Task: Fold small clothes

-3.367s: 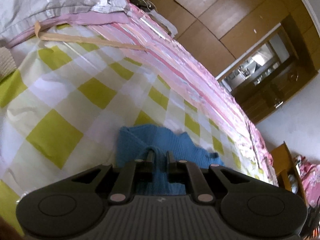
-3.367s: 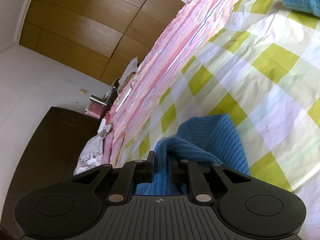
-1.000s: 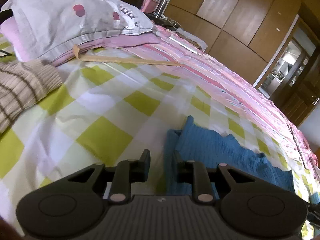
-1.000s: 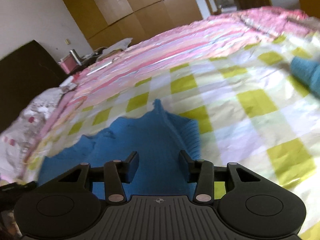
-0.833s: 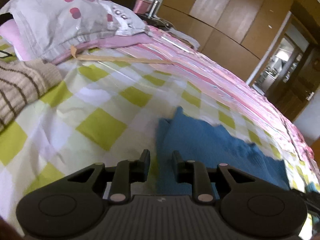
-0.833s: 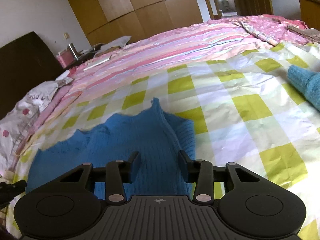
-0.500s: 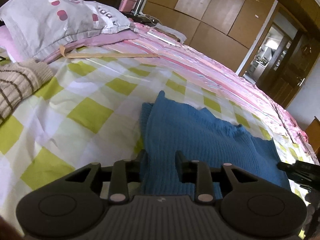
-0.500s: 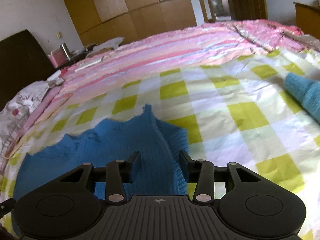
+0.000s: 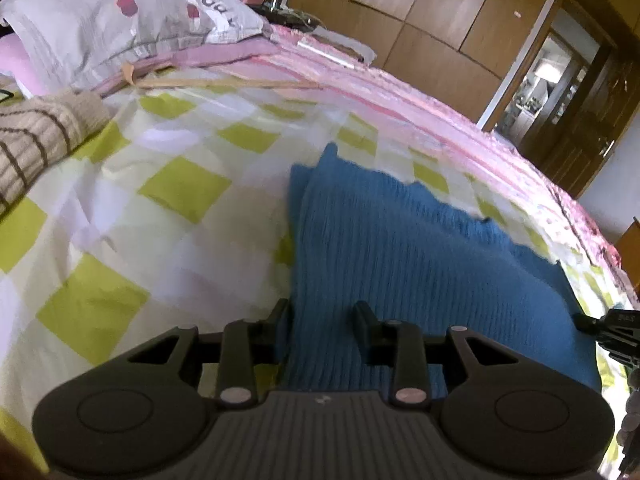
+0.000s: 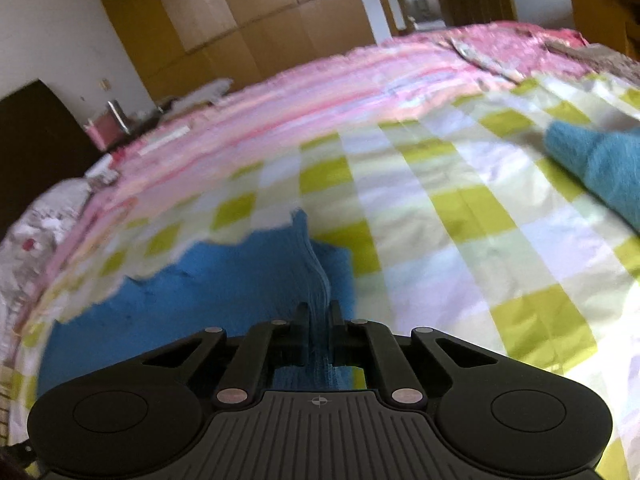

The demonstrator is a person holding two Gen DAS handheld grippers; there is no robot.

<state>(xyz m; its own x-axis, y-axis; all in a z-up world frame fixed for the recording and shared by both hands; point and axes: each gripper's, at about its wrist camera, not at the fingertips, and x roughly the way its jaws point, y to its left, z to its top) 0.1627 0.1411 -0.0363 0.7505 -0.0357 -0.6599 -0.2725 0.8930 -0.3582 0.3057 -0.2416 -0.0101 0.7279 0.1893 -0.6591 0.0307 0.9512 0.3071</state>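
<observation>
On the bed: a blue ribbed knit garment (image 9: 400, 248) lies spread flat on a yellow-green and white checked bedsheet (image 9: 120, 208), its long side running from one gripper to the other.
Left gripper (image 9: 322, 312): low over the near left corner of the garment, pointing forward along the bed; its two black fingers (image 9: 362, 320) stand well apart, with the garment's left edge lying between them and nothing pinched.
Left finger placement: one tip sits at the very edge of the blue knit beside the sheet, the other rests over the knit itself.
Right gripper (image 10: 319, 320): low at the garment's opposite end, also pointing forward and roughly level; its fingers (image 10: 302, 318) are drawn in narrow and clamp a raised ridge of the blue knit (image 10: 200, 280).
Fabric at the right gripper: the pinched fold rises into a thin crest that runs away from the fingertips toward a pointed corner of the garment.
Cross view: the tip of the right gripper shows at the far right edge of the left wrist camera, at the garment's end.
Further right: a teal knit piece (image 10: 600, 160) lies on the checked sheet, well apart from the blue garment.
Further left: a beige knit with brown stripes (image 9: 36, 136) lies near a grey pillow with red dots (image 9: 120, 20).
Beyond the checks: a pink striped quilt (image 9: 400, 92) covers the far side of the bed, with brown wooden wardrobe doors (image 9: 420, 12) behind.
</observation>
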